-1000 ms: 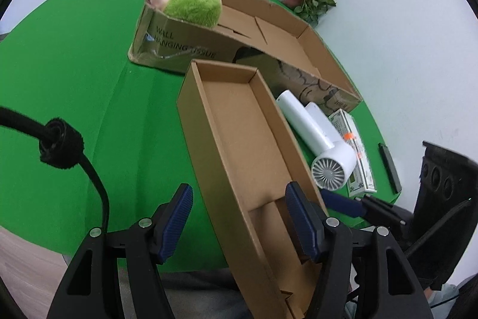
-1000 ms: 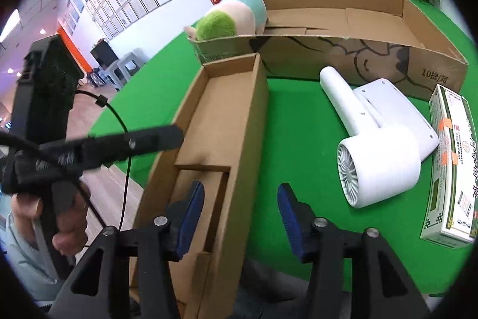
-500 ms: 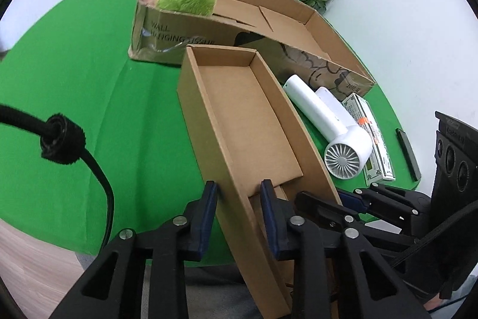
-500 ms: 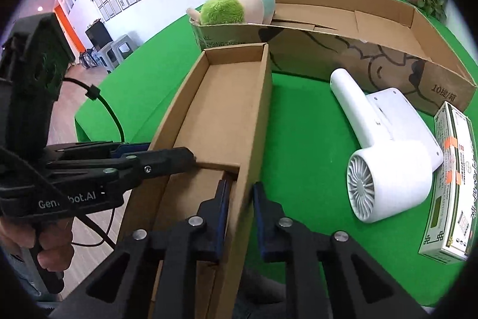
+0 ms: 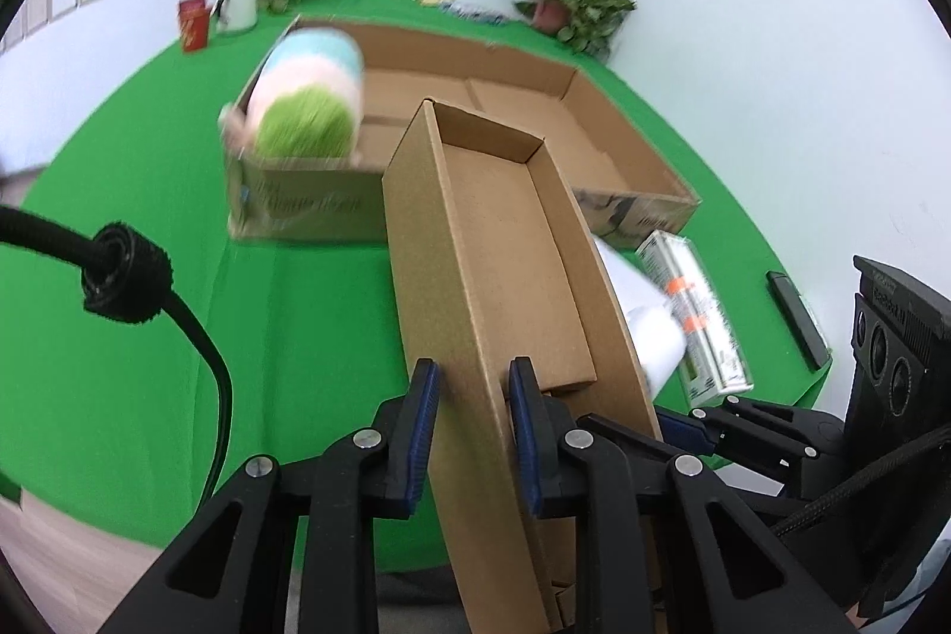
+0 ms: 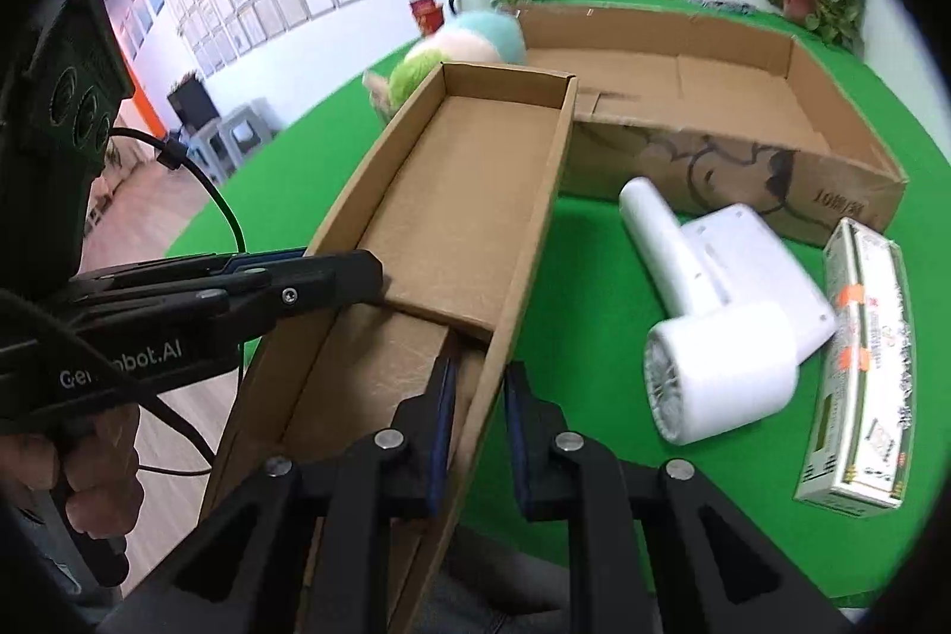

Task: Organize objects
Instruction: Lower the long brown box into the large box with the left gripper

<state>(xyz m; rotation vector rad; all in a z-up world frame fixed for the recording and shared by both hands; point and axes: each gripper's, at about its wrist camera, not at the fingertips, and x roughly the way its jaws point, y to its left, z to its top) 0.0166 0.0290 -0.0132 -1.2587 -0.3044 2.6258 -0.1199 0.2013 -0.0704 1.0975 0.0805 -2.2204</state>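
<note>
The narrow cardboard box [image 5: 493, 230] is held tilted above the green table [image 5: 148, 230], each long wall clamped by the jaws of the left gripper [image 5: 469, 432] and right gripper [image 6: 478, 432]. A level, coordinated carry toward the large box [image 6: 743, 111] is probably called for next.

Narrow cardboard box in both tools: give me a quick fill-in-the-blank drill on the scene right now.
1. Each tool, left tool and right tool, is shut on a side wall of the narrow cardboard box, which holds ____ inside.
2. The plush toy sits in the ____ cardboard box.
3. The hair dryer is coloured ____.

Missing: nothing; large; white
</note>
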